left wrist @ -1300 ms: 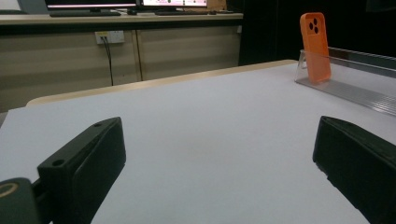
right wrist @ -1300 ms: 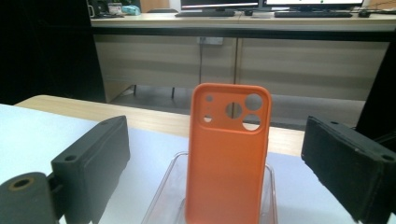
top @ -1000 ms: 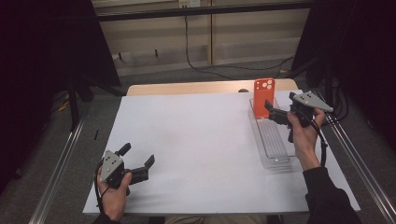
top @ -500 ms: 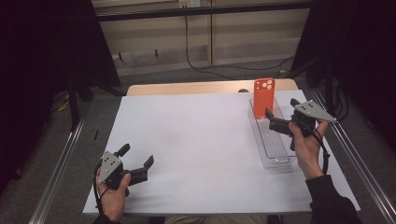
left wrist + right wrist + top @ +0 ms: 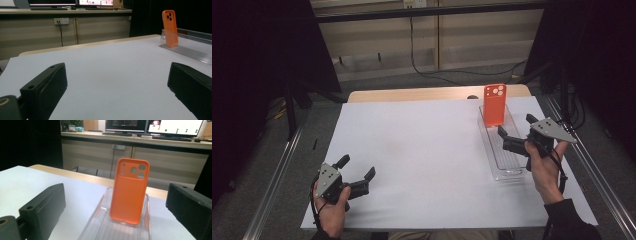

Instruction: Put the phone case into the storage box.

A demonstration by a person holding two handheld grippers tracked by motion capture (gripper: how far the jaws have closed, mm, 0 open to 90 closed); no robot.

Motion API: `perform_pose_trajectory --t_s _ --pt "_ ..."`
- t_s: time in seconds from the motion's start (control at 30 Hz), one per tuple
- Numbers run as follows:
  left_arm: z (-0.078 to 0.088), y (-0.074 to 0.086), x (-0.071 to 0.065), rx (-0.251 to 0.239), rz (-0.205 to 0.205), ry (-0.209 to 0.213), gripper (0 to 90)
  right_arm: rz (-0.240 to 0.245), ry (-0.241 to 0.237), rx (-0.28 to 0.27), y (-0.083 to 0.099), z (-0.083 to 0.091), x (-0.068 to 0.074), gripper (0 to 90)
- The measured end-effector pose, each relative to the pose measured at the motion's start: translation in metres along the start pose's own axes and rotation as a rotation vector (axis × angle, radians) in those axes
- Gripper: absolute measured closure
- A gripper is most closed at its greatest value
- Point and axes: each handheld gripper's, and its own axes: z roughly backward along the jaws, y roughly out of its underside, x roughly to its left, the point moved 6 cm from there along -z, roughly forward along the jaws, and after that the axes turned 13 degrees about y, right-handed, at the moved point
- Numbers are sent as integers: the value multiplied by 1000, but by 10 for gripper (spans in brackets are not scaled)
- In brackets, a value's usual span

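An orange phone case (image 5: 494,105) stands upright at the far end of a clear ribbed tray (image 5: 507,167) on the right of the white table. My right gripper (image 5: 516,127) hovers over the tray's middle, open, pointing at the case from a short way back. In the right gripper view the case (image 5: 130,191) stands between the wide-apart jaws, untouched, inside the tray (image 5: 100,230). My left gripper (image 5: 357,167) rests open near the table's front left corner, holding nothing. In the left gripper view the case (image 5: 170,27) and the tray (image 5: 190,51) lie far off to the right.
A white sheet (image 5: 422,150) covers the table, and a strip of wood (image 5: 412,94) shows at its far edge. Metal rails (image 5: 277,185) run along both sides. Beyond the table are cabinets and a hanging cable (image 5: 414,45).
My right gripper has drawn back along the tray toward the person, away from the orange case, still open. The left gripper has barely moved.
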Motion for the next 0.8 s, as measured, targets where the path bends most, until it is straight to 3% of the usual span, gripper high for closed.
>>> perform_pose_trajectory --t_s 0.33,0.8 --pt "1 0 -1 -5 -2 -3 27 7 52 -3 18 16 -7 18" --pt "0 2 -1 6 8 -9 30 -5 30 1 37 42 -10 19"
